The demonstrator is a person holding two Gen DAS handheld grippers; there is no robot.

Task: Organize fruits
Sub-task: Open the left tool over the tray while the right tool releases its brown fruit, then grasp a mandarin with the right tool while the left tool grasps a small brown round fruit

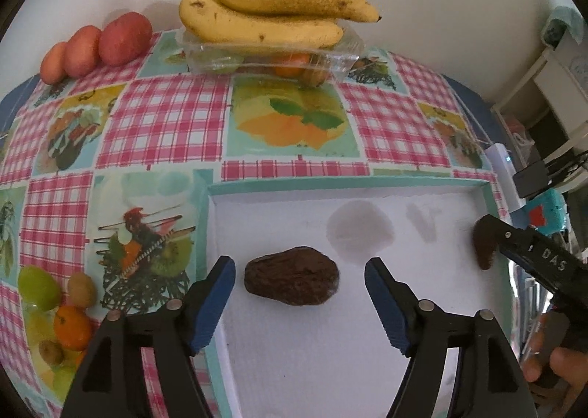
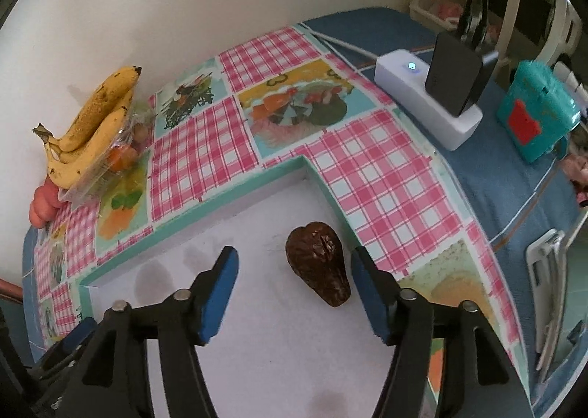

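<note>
A dark brown wrinkled avocado (image 1: 292,280) (image 2: 319,265) lies on the white floor of a teal-rimmed tray (image 1: 330,183) (image 2: 220,208). My left gripper (image 1: 299,262) is open, its blue pads on either side of the avocado and not touching it. My right gripper (image 2: 294,251) is open too, and the avocado rests just ahead of it, nearer the right finger. In the left wrist view the right gripper (image 1: 514,245) comes in over the tray's right rim. Bananas (image 1: 272,17) (image 2: 92,124) sit on a clear plastic container (image 1: 272,60) of small fruits by the wall.
Three reddish fruits (image 1: 95,47) line the back left by the wall. Small green, orange and brown fruits (image 1: 62,311) show at the left wrist view's lower left; I cannot tell whether they are real or printed. A white power strip (image 2: 422,98) and teal box (image 2: 533,116) stand right.
</note>
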